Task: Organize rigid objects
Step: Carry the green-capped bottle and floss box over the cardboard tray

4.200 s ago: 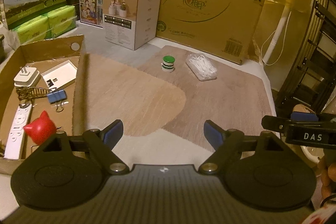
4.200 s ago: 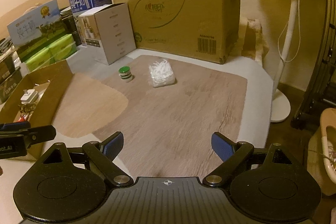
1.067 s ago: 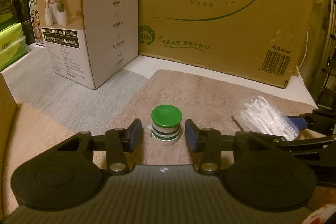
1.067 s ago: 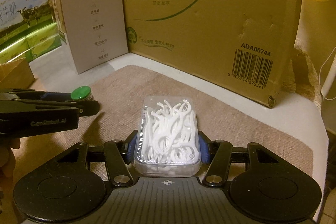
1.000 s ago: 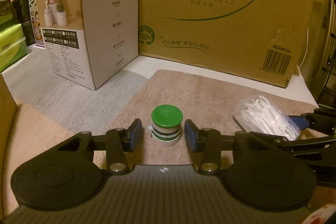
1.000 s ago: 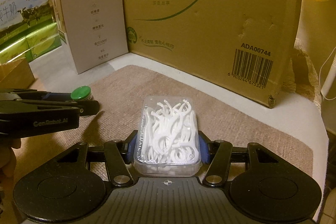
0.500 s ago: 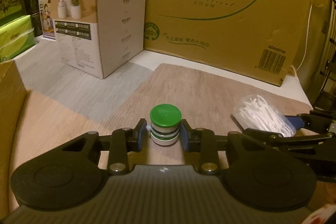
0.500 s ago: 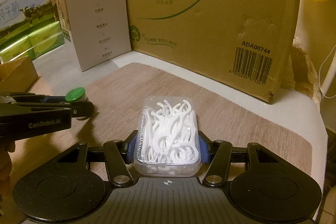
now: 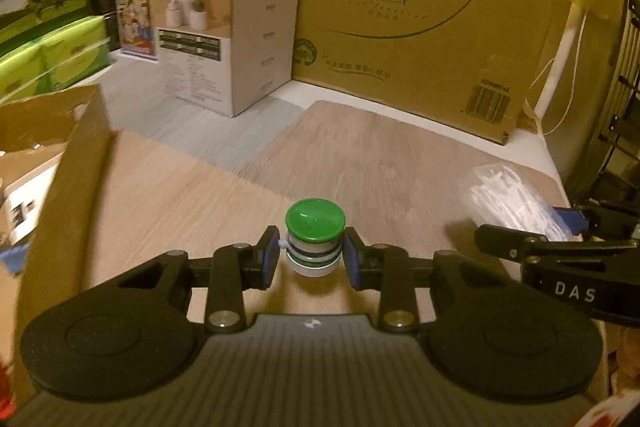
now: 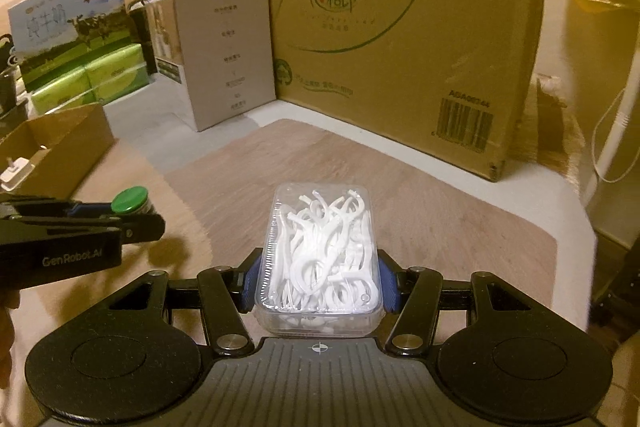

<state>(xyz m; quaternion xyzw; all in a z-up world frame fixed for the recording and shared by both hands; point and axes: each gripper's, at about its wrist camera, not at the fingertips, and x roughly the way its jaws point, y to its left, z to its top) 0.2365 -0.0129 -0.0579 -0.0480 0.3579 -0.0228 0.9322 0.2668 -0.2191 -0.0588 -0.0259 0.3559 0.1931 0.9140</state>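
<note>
The left gripper [image 9: 310,259] has its blue-padded fingers [image 9: 269,254] narrowed onto a small round white jar with a green screw lid [image 9: 315,243], holding it just above the wood-grain tabletop [image 9: 384,163]. The right gripper [image 10: 319,281] clamps a clear rectangular plastic box of white floss picks [image 10: 320,259] between its fingers, also lifted off the tabletop. An open brown cardboard box [image 9: 72,155] sits at near left; a large printed cardboard carton [image 10: 400,27] stands at the far side.
</note>
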